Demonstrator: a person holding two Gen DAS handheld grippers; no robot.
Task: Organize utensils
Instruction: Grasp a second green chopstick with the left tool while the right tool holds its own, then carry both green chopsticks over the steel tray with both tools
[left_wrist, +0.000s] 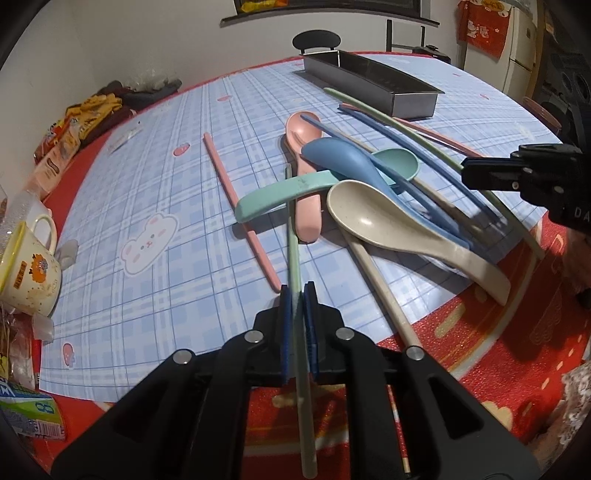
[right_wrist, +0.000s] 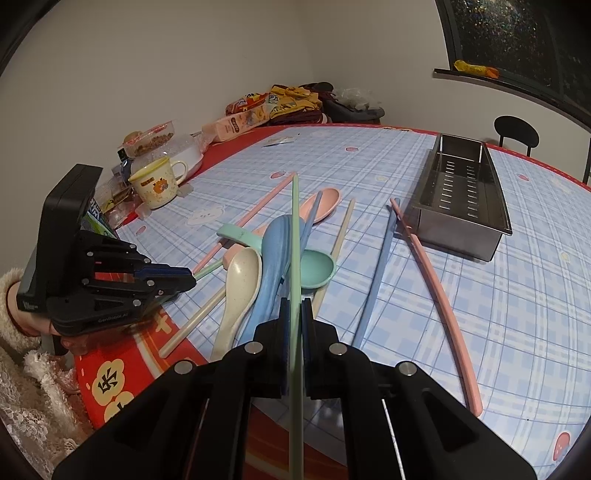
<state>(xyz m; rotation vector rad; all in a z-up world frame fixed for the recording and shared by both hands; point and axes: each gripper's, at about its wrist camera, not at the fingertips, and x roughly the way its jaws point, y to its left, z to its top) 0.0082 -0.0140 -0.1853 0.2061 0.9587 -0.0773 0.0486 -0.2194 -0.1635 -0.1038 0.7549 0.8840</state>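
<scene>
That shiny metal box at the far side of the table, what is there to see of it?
The metal tray is a long, narrow, open-topped box that looks like brushed steel, with straight walls and rows of small slots punched in its floor. A thin upright divider crosses it near the far end. Nothing can be seen inside it. It rests flat on the blue checked tablecloth, beyond the heap of spoons and chopsticks. A pink chopstick lies close by its near corner; touching or not cannot be told.
</scene>
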